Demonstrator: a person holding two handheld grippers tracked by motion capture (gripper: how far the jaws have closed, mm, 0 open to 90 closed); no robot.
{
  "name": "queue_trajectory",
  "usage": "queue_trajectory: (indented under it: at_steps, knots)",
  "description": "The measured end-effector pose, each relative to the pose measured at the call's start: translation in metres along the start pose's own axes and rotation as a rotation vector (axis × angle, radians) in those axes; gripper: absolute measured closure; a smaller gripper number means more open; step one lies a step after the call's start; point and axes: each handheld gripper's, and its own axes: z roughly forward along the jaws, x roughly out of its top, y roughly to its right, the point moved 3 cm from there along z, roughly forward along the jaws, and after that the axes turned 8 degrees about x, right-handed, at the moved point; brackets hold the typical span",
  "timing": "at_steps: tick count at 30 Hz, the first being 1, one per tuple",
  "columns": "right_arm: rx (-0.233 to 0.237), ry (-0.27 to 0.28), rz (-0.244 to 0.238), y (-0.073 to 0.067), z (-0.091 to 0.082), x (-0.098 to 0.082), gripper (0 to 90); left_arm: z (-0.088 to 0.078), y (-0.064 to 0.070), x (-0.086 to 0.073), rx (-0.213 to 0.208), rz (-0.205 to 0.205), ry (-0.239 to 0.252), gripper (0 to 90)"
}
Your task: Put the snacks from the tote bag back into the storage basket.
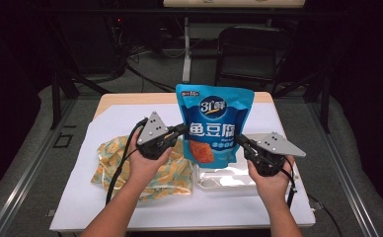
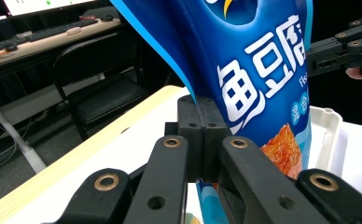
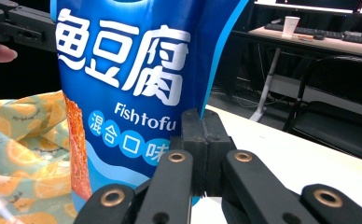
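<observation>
A blue fish tofu snack bag [image 1: 213, 123] is held upright above the table, printed face toward me. My left gripper [image 1: 183, 129] is shut on the bag's left edge, and my right gripper [image 1: 240, 140] is shut on its right edge. In the left gripper view the jaws pinch the blue bag [image 2: 244, 70] at its side seam, with the left gripper [image 2: 198, 103] closed tight. In the right gripper view the right gripper [image 3: 202, 116] clamps the bag [image 3: 128, 70] the same way.
An orange-patterned cloth bag [image 1: 165, 173] lies on the white table cover [image 1: 130, 207] under my left hand. A clear plastic tray [image 1: 226, 177] sits below the snack bag. A black chair [image 1: 251, 49] stands beyond the table's far edge.
</observation>
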Motion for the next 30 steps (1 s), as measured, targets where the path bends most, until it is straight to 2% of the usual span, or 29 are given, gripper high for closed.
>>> queue_trajectory:
  at_steps: [17, 25, 30]
  knots:
    - [-0.052, -0.012, 0.057, 0.035, 0.006, -0.010, 90.0, 0.038, 0.009, 0.006, 0.012, 0.010, -0.028, 90.0]
    - [-0.056, -0.018, 0.079, 0.047, 0.010, -0.016, 90.0, 0.049, 0.009, 0.004, 0.006, 0.008, -0.042, 90.0]
    - [-0.052, -0.025, 0.097, 0.051, 0.013, -0.019, 90.0, 0.055, 0.008, 0.001, 0.003, -0.008, -0.053, 90.0]
